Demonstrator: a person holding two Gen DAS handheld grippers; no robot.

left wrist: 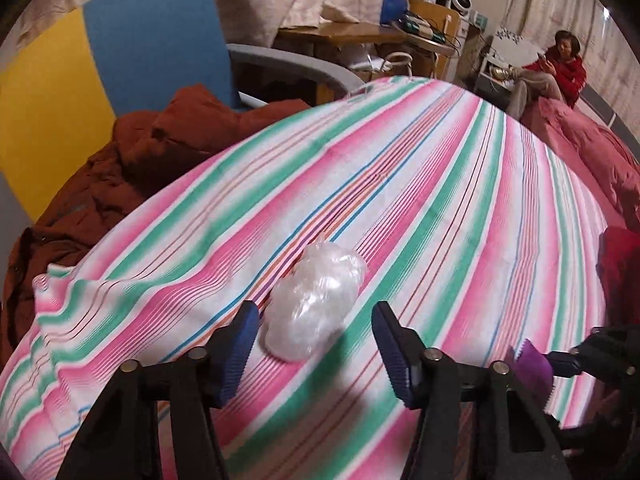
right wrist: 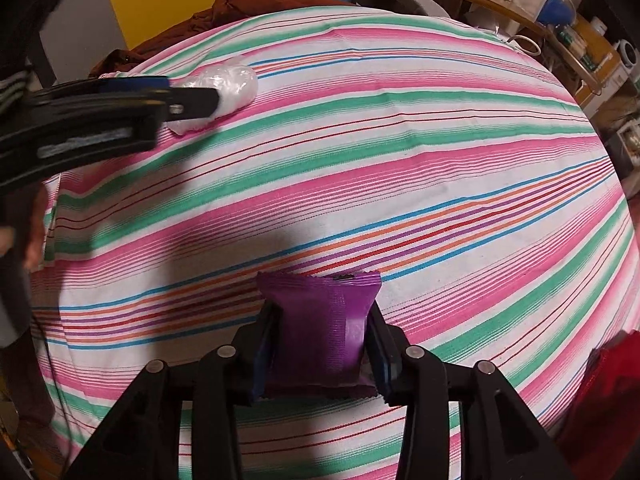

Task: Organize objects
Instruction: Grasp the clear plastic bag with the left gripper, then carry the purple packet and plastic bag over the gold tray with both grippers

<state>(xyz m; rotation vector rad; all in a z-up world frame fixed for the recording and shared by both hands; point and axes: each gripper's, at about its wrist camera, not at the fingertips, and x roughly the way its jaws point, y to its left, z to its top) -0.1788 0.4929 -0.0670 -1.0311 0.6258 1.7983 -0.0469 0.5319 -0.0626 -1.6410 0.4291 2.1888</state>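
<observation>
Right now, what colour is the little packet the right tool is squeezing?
Purple. The packet shows best in the right wrist view, pinched in the right tool.

Home, lived-in bedroom or bed-sitting room. Striped sheet (left wrist: pixel 400 184) in pink, green, white spread wide ahead of fingers. Rust-brown quilt (left wrist: pixel 120 176) bunched far left of fingers; pink bedding (left wrist: pixel 592 160) far right. Beyond sheet: wooden desk (left wrist: pixel 360 36) cluttered with small fan (left wrist: pixel 460 2), cables, containers; draped pale cloth behind. Person in red top (left wrist: pixel 560 68) seated far right, beyond pink bedding.
</observation>
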